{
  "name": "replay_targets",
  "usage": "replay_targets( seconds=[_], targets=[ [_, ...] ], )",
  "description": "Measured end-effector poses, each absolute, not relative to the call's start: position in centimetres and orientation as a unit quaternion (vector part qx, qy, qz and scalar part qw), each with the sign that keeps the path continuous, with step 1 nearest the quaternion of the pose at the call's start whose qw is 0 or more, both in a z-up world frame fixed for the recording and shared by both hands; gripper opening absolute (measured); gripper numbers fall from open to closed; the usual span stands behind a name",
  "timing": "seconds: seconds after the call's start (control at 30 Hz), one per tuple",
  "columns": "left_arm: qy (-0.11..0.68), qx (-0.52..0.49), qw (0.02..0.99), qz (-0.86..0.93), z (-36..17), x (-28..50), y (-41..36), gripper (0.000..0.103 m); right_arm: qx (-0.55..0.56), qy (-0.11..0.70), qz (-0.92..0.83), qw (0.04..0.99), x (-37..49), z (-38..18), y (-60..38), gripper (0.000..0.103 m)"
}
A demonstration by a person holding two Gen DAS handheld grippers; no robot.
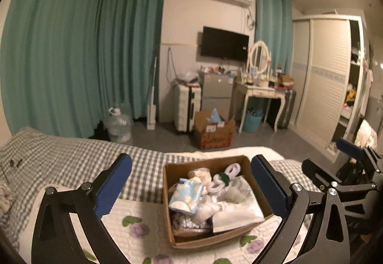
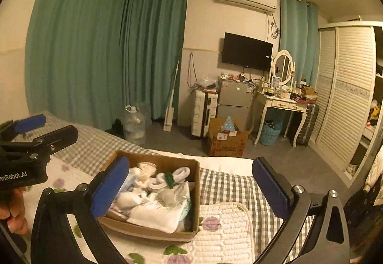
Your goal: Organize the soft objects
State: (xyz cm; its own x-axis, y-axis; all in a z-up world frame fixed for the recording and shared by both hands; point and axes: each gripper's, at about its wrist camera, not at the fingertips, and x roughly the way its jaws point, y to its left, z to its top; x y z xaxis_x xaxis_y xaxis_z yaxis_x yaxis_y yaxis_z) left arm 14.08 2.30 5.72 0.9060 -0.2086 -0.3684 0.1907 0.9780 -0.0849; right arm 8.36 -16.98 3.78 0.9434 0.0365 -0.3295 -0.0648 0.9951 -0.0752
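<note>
An open cardboard box point(image 1: 249, 161) stands on the bed and holds several soft things: a blue and white tissue pack point(image 1: 186, 195), white rolled socks point(image 1: 223, 179) and white cloth point(image 1: 237, 213). The box also shows in the right wrist view point(image 2: 195, 192). My left gripper point(image 1: 191, 182) is open and empty, held above and just in front of the box. My right gripper point(image 2: 189, 182) is open and empty, its left finger point(image 2: 110, 187) over the box's left side. Each gripper shows at the edge of the other's view.
The bed has a grey checked sheet point(image 1: 71, 156) and a white quilted pad with purple flowers point(image 2: 222, 237). Beyond it on the floor stand a water jug point(image 1: 118, 126), a suitcase point(image 1: 186, 108), a second cardboard box point(image 1: 214, 131), a dressing table point(image 1: 259, 92) and a wardrobe point(image 1: 328, 77).
</note>
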Motion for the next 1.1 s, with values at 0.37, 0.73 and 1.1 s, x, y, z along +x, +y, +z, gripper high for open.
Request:
replay_targets(
  seconds=[0.37, 0.73, 1.1],
  targets=[
    [0.157, -0.011, 0.984, -0.088, 8.0, 8.2, 3.9, 0.103, -0.032, 0.129, 0.023, 0.991, 2.5, 7.0, -15.9, 0.103],
    [0.17, -0.014, 0.982, -0.076, 5.1, 6.8, 5.2, 0.103, -0.017, 0.158, 0.022, 0.987, 0.9, 4.7, -15.8, 0.103],
    [0.191, -0.014, 0.979, -0.072, 2.8, 8.2, 5.6, 0.103, -0.021, 0.176, 0.01, 0.984, 2.5, 2.5, -16.2, 0.103]
  ],
)
